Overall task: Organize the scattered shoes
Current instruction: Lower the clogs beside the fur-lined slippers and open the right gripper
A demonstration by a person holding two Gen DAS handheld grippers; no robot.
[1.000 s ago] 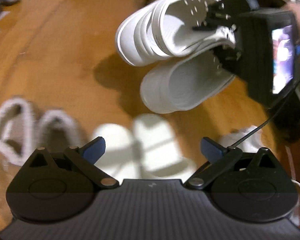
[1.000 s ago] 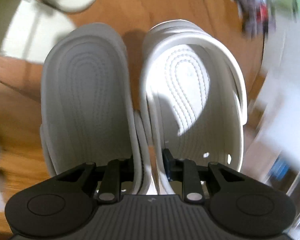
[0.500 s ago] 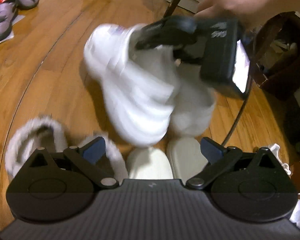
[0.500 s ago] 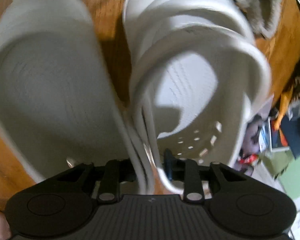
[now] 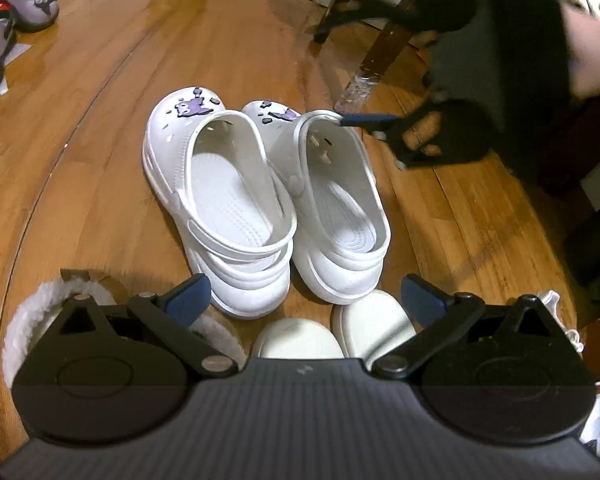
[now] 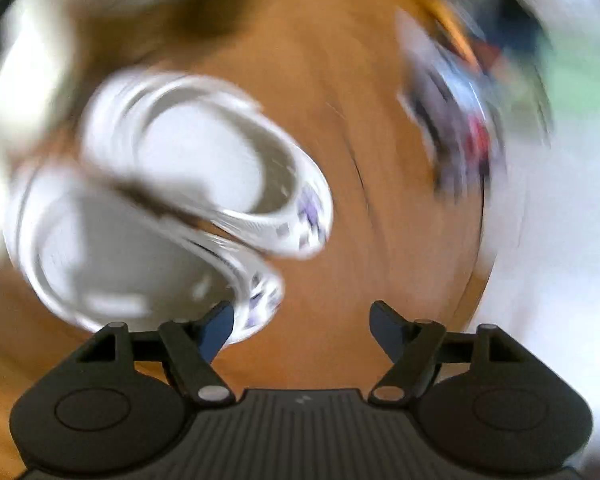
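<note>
A pair of white clogs with purple charms [image 5: 260, 208] stands side by side on the wood floor, heels toward my left gripper. My left gripper [image 5: 304, 296] is open and empty, just behind their heels. My right gripper [image 6: 302, 326] is open and empty; in the left wrist view it [image 5: 384, 128] hovers at the toe rim of the right clog, one finger [image 5: 364, 121] touching or just off the rim. In the blurred right wrist view the clogs [image 6: 172, 200] lie to the left, the near one beside my left finger.
Cream slippers [image 5: 332, 332] and a fluffy white slipper [image 5: 40, 312] lie right under my left gripper. Purple shoes [image 5: 24, 0] sit at the far left. A chair leg [image 5: 376, 52] and dark furniture [image 5: 560, 152] stand at the right. The floor [image 5: 80, 120] is wood.
My right gripper set the white clogs down upright on the floor, opened and let them go. It is now pulling away fast. My left gripper stayed open.
</note>
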